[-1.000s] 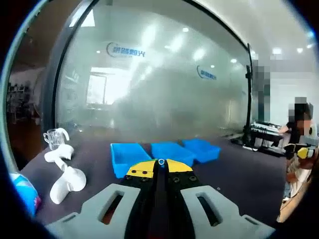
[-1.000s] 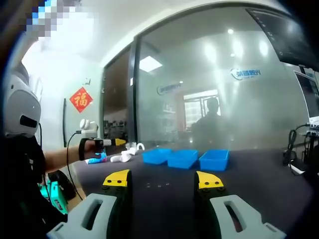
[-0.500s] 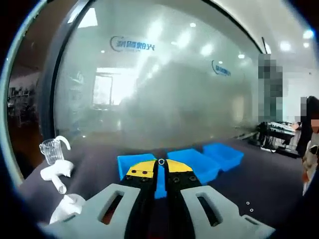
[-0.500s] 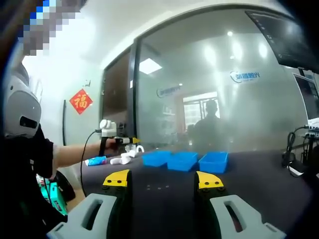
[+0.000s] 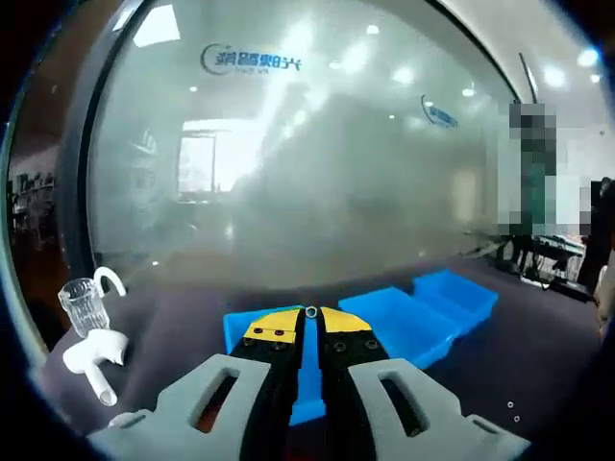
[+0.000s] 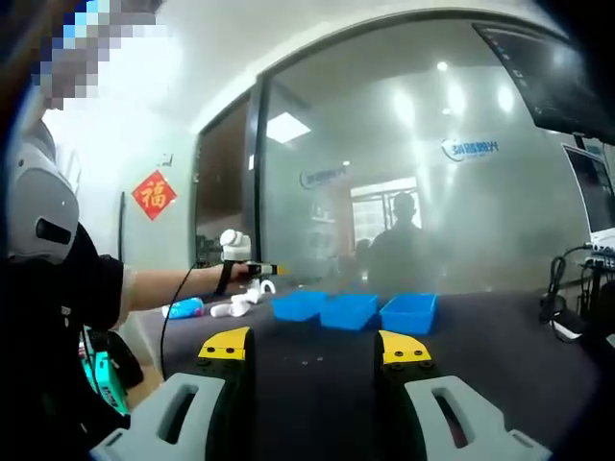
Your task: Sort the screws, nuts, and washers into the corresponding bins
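in the left gripper view the left gripper (image 5: 309,322) has its yellow-tipped jaws pressed together with nothing between them, rising from 6 o'clock over a dark table (image 5: 538,355). three blue bins (image 5: 404,322) stand in a row just past the tips, running from centre out toward 3 o'clock; the jaws cover the middle of the nearest bin, so its inside is hidden. at 8 o'clock a clear glass cup (image 5: 82,305) stands near white plastic pieces (image 5: 91,355), cut off by the view's edge. a frosted glass wall (image 5: 317,173) with blue lettering closes off the back. tiny pale specks (image 5: 512,411) lie on the table at 4 o'clock, too small to tell screws from nuts or washers

in the right gripper view the right gripper (image 6: 312,351) has its jaws spread wide, holding nothing. between the tips, further off, small specks (image 6: 306,361) dot the table (image 6: 500,346), again too small to name. the blue bins (image 6: 351,309) sit at centre. the left gripper (image 6: 258,271) reaches in from 9 o'clock on a person's arm (image 6: 159,286), above the white pieces (image 6: 235,303)
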Demonstrator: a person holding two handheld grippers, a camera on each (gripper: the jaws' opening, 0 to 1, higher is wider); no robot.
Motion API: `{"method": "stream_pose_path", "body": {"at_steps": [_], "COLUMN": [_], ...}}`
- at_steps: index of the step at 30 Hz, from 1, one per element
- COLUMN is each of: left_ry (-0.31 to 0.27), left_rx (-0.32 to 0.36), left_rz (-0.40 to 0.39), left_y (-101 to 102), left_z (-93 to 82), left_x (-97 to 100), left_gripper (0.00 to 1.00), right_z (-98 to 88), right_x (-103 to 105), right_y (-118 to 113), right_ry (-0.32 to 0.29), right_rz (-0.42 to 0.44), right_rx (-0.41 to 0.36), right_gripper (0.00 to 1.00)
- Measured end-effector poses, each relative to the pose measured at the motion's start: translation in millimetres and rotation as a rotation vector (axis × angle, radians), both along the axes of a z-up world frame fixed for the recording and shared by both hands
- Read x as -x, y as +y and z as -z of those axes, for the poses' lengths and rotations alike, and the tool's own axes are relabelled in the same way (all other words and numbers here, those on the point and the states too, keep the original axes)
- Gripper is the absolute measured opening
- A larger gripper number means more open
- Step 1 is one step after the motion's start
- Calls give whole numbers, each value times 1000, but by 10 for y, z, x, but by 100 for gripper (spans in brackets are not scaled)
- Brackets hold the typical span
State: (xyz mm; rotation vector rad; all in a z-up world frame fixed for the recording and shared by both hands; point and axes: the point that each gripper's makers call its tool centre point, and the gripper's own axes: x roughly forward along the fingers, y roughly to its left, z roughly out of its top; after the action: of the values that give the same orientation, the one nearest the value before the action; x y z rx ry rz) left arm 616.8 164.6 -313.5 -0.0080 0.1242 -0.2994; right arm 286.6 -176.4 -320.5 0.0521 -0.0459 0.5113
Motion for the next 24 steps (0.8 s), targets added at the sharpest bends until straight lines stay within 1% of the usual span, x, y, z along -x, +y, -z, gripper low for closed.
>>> {"method": "stream_pose_path", "body": {"at_steps": [6, 9, 13, 16, 19, 20, 21, 24], "left_ry": [27, 42, 48, 45, 45, 46, 49, 62], "left_rx": [-15, -44, -47, -63, -61, -69, -72, -52], "left_rz": [-9, -10, -20, -24, -25, -25, -26, -29], "left_y": [-18, -40, -47, -66, -72, -68, -29, -3], "left_z": [97, 156, 176, 190, 200, 214, 222, 263], "left_x": [-91, -110, -129, -133, -139, -158, -225, -258], "left_gripper": [5, 5, 5, 5, 5, 5, 5, 6], "right_z": [-24, -21, -16, -6, -8, -10, -10, 0], "right_x": [12, 17, 29, 27, 32, 35, 40, 50], "right_y": [13, 21, 35, 46, 71, 77, 82, 79], "right_ry": [-4, -3, -1, 3, 3, 3, 2, 3], "right_rz": [1, 2, 2, 0, -3, -5, -6, -6], "right_rx": [1, 2, 2, 1, 6, 6, 5, 0], "right_gripper": [45, 45, 45, 45, 45, 45, 45, 45]}}
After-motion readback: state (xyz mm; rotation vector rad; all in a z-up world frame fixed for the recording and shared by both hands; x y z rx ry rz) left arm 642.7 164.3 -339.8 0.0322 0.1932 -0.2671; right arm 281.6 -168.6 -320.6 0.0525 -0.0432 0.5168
